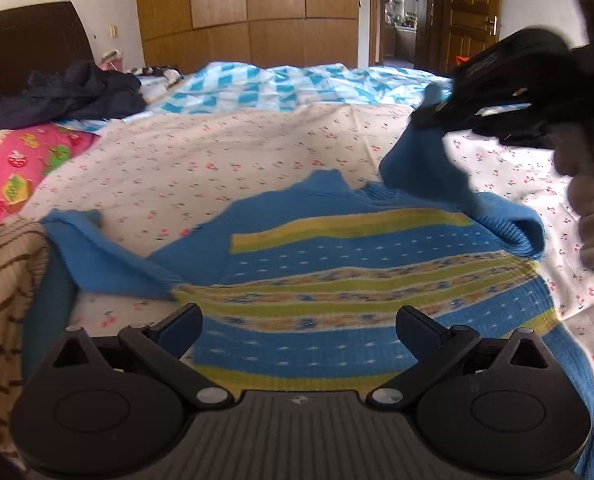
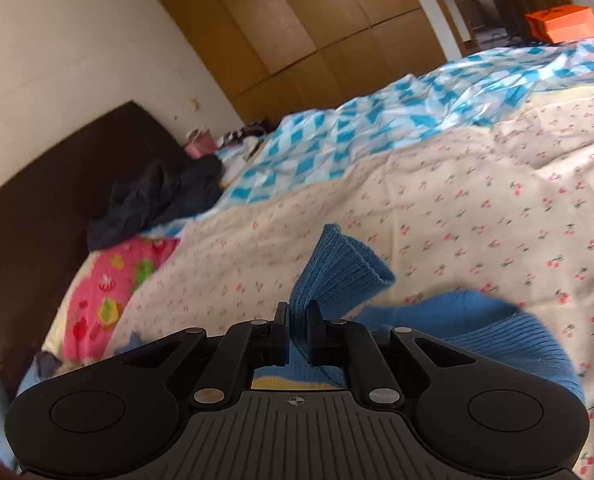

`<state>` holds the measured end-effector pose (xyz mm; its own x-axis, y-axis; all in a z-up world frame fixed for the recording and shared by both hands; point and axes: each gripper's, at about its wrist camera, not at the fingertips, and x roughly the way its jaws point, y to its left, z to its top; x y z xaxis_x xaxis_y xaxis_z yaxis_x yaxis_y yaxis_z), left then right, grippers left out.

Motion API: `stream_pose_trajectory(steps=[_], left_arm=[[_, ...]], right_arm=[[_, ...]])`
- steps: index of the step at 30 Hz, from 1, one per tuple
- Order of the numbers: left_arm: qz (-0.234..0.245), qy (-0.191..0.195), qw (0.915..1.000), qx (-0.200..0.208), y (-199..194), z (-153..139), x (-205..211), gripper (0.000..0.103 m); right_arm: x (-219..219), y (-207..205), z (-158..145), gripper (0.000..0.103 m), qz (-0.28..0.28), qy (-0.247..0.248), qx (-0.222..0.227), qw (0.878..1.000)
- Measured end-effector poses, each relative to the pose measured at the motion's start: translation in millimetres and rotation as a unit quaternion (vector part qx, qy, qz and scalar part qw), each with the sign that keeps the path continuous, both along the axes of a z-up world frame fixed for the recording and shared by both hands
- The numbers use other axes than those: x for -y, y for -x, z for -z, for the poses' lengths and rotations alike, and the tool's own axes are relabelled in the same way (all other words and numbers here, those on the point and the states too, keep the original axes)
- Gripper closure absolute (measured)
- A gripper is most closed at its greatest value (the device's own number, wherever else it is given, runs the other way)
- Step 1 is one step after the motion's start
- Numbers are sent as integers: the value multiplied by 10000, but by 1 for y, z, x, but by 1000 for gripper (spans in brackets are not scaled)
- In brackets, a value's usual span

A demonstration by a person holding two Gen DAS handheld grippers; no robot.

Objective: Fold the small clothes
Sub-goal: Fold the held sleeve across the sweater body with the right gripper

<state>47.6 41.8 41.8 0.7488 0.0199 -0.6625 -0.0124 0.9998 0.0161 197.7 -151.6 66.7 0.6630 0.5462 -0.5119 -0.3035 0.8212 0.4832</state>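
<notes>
The right gripper [image 2: 297,332] pinches the ribbed cuff of a blue sleeve [image 2: 337,268], its jaws nearly together with the knit squeezed between them and the cuff's end sticking out past the tips. Seen from the left wrist camera, that same gripper [image 1: 433,114] holds the sleeve lifted off the bed, above the sweater's right shoulder. The left gripper [image 1: 299,330] hangs with its jaws wide and nothing between them, low over the hem end of the small blue sweater [image 1: 337,280].

The sweater, banded in yellow-green and patterned stripes, lies flat on the cherry-print bedsheet [image 1: 217,160], its other sleeve [image 1: 97,252] spread out to the left of the body. Beyond the sweater a blue-and-white checked quilt [image 1: 257,88] is bunched up, and a dark heap of clothes [image 1: 69,92] sits far to its left by the headboard.

To fold this sleeve well, the cuff is best carried across the chest and laid straight along the stripes, kept taut enough not to bunch. The free left gripper could pin the body so it does not drag.
</notes>
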Motion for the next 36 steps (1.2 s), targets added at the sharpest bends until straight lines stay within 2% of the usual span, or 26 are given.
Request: stream_pose_trajectory(steps=[4, 7, 10, 14, 24, 29, 33, 36], left_arm=[[-39, 29, 9999, 148, 12, 2, -11, 0], [-66, 141, 9998, 101, 18, 8, -20, 0], [-87, 299, 9995, 1, 20, 13, -27, 0], [-160, 464, 9987, 136, 25, 11, -33, 0], [-317, 580, 9976, 207, 26, 15, -39, 0], [-214, 582, 9979, 175, 26, 16, -37, 0], [-175, 592, 9979, 171, 24, 16, -37, 0], [-196, 617, 9978, 168, 21, 16, -37, 0]], right_arm=[[-49, 2, 32, 94, -402, 446, -195, 9980], [-74, 11, 50, 94, -685, 810, -262, 9940], [-93, 19, 61, 94, -1085, 1193, -263, 9866], [-109, 26, 72, 93, -1405, 1546, -227, 9777], [-118, 25, 77, 90, -1735, 1700, -245, 9697], [-107, 24, 68, 83, -1829, 1457, -351, 9716], [-76, 17, 49, 76, -1552, 1126, -189, 9813], [-46, -4, 40, 75, -1023, 1151, -76, 9880]])
